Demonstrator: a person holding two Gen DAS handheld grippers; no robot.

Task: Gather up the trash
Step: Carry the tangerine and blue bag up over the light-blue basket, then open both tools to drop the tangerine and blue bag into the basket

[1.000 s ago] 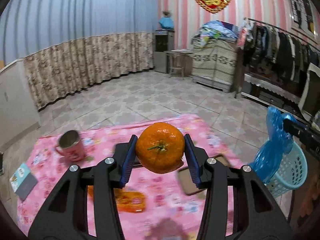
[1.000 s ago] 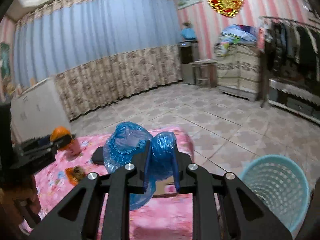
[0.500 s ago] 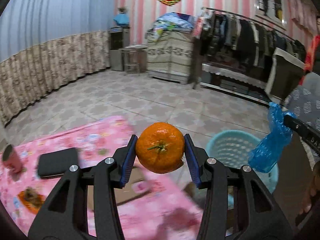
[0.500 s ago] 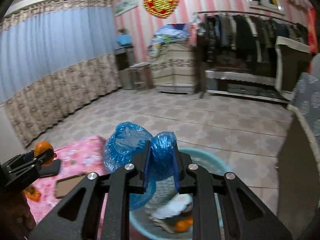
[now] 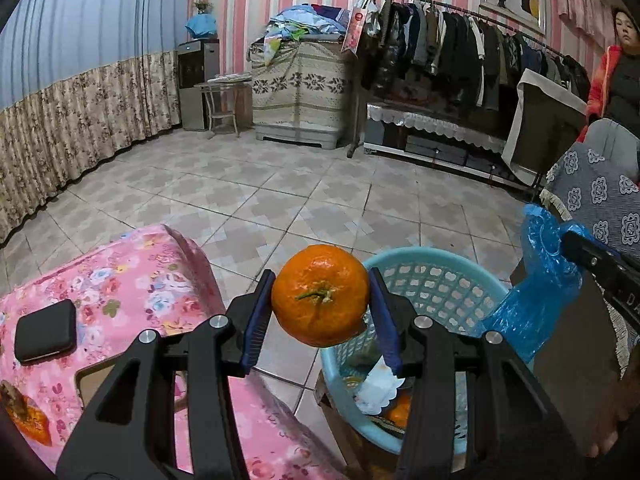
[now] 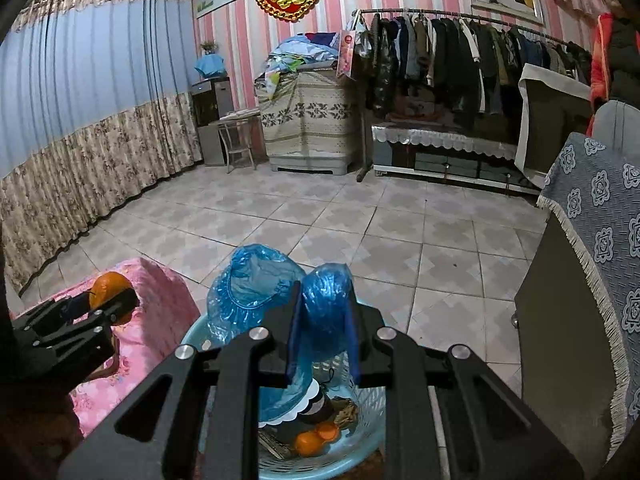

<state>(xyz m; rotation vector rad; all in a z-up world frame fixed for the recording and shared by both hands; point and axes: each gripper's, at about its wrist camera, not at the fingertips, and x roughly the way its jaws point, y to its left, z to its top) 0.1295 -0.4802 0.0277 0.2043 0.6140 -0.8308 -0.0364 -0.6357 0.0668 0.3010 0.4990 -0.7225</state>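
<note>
A: Where is each camera looking?
B: Each is sitting close behind its claw, angling downward past the fingertips.
A: Anything overlapping?
B: Both are showing the basket just beyond.

Black wallet, clothes rack, curtain

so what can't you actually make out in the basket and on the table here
- Left wrist view: most of the basket contents sit behind the left gripper and its orange.
- Right wrist view: blue plastic bag covers part of the basket.
- Left wrist view: orange item on the table, cut by the edge.
</note>
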